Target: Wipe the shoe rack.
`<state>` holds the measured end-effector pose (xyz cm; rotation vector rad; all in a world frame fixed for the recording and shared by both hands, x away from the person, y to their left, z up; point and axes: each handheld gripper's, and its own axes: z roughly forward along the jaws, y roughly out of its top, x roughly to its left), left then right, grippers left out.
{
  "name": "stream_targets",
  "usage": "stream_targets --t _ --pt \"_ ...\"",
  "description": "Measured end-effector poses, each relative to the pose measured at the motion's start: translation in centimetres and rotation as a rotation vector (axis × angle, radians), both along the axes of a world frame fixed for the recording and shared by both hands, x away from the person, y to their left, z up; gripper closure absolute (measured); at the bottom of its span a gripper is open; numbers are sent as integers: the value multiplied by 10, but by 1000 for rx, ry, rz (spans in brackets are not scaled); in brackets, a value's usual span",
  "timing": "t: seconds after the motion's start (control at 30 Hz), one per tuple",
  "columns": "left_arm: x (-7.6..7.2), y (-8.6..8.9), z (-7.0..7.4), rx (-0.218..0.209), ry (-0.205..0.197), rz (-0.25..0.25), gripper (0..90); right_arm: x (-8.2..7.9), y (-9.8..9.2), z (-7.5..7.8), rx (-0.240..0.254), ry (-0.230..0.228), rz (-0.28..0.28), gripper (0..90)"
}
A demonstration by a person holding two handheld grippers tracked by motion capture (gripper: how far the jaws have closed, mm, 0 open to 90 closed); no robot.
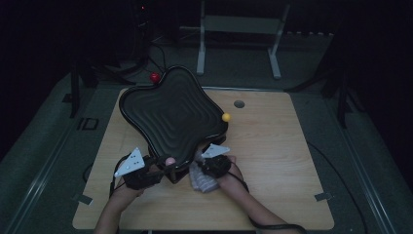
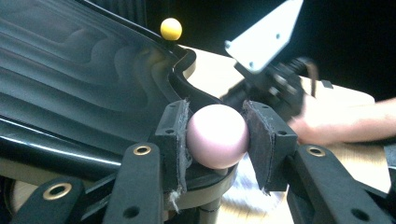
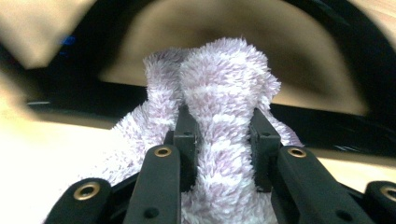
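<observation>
Item: black wavy tray (image 1: pixel 170 117), tilted above counter (image 1: pixel 272 161). Rigid, glossy, prob. slippery, light; hold by pink knob (image 2: pixel 217 135). Left gripper (image 2: pixel 217 140): jaws clamped on knob. Right gripper (image 3: pixel 222 140): jaws pinching soft fluffy cloth (image 3: pixel 224 88), under tray's near edge.

So the thing I'm working on is this big black tray (image 1: pixel 173 114), wavy-edged, kind of star-shaped, with stepped ripples running across its inside. It's tilted up off the wooden table (image 1: pixel 272 161), near corner low by me, far side raised. It has little ball knobs at the corners: a pale pink ball (image 2: pixel 217 136) clamped at the near corner, a yellow ball (image 1: pixel 226 117) on the right one, a red ball (image 1: pixel 155 77) at the far one. My fluffy lilac-and-white cloth (image 3: pixel 224 116) is bunched up, pinched in the middle, right by the tray's near edge.
</observation>
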<state>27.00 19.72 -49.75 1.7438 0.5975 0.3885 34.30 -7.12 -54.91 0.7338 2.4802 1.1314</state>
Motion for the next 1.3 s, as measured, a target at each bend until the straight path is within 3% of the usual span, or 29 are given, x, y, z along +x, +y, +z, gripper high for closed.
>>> stream_targets --t 0.1,0.17,0.27,0.37,0.43,0.6,0.67,0.87,0.93,1.1,1.3 --pt "0 0 0 -1 2 -2 600 -13 16 2 28 35 86 702" --pt "0 1 0 -1 1 -3 600 -21 26 2 51 31 142 702" --pt "0 1 0 0 2 -5 600 -26 34 1 35 -17 163 704" --pt "0 1 0 -1 1 -2 601 -19 27 -2 24 -45 174 705" --pt "0 1 0 -3 0 -1 600 -11 18 -2 9 -74 135 705" --pt "0 1 -1 -3 -2 0 600 27 -17 -2 25 -37 8 704" --pt "0 1 -1 -3 -3 0 600 39 -29 0 3 -47 -50 703" --pt "-1 -1 -1 -1 -7 5 600 74 -59 1 4 -24 -182 702" --pt "-3 -2 0 3 -9 17 598 76 -62 0 32 -7 -186 702" --pt "-13 -9 1 21 -20 76 543 74 -61 0 23 -13 -198 703" --pt "-33 -20 -2 72 -105 165 493 75 -60 1 20 2 -196 703"
